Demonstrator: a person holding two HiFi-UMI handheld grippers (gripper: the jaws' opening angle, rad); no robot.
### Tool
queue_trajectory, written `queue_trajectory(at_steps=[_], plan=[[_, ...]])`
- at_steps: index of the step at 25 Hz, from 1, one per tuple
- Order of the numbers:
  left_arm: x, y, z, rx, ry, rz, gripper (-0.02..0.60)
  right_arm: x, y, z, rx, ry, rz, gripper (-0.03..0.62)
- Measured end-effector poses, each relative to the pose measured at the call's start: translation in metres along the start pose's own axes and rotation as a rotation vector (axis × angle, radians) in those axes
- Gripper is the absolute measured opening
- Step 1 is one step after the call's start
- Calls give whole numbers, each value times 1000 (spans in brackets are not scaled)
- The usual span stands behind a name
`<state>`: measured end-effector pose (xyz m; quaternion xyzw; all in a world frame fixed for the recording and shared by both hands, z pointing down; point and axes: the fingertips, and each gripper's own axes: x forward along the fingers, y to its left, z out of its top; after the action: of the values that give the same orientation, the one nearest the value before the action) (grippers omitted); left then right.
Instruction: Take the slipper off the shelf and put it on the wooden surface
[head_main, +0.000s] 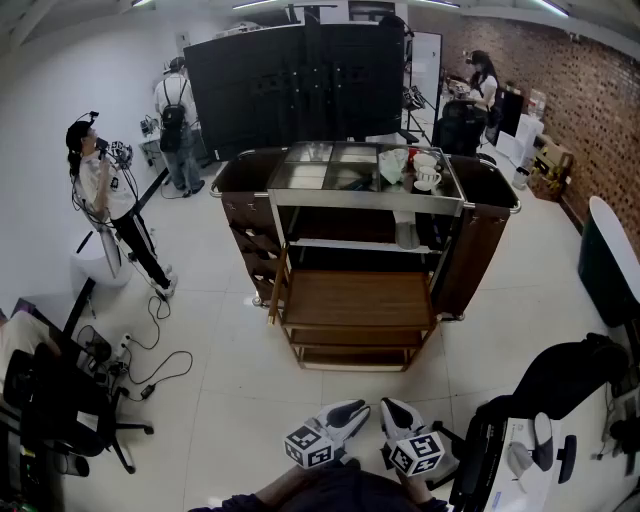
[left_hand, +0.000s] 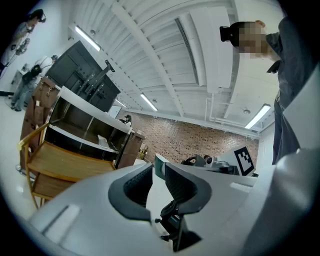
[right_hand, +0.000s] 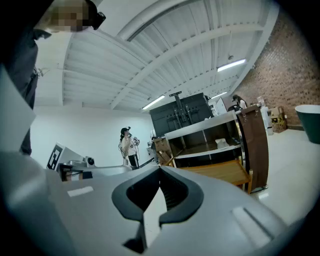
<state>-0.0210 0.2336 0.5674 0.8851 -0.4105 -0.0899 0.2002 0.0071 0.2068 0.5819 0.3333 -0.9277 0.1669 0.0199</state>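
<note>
A white slipper (head_main: 405, 235) lies on the right side of the middle shelf of a dark trolley (head_main: 250, 170). It is small in the right gripper view (right_hand: 221, 143) and in the left gripper view (left_hand: 102, 141). Below the shelf a wooden surface (head_main: 357, 298) sticks out toward me, bare. Both grippers hang low at the bottom of the head view, well short of the trolley. My left gripper (head_main: 348, 412) (left_hand: 158, 167) stands open by a narrow gap with nothing in it. The jaws of my right gripper (head_main: 394, 412) (right_hand: 160, 170) are shut, tips touching, and hold nothing.
White cups (head_main: 425, 172) stand on the trolley's glass top. One person (head_main: 100, 190) stands at the left, another (head_main: 177, 110) at the back, a third (head_main: 480, 85) by the brick wall. An office chair (head_main: 60, 400) and floor cables (head_main: 150, 350) lie left; a desk (head_main: 540, 450) is at the right.
</note>
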Motion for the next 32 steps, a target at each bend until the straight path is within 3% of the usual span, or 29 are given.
queue_trajectory(at_steps=[9,14,20,28,32], plan=[[-9,45,9,-40,8,52,86,50,-10,-11,36,57,5,-2],[-7,90,13,-70,33,63,86,98,-26,-15,31,105,-3,-2],[17,166,54,-50,58,99,86,140,-37,3,-10,144,-36,0],[113,241,77,-28,117,84,127,166,-116,46,-24,100,-208,0],[195,280,83,17,150,116,127,183,-189,70,-50,96,-271,0]])
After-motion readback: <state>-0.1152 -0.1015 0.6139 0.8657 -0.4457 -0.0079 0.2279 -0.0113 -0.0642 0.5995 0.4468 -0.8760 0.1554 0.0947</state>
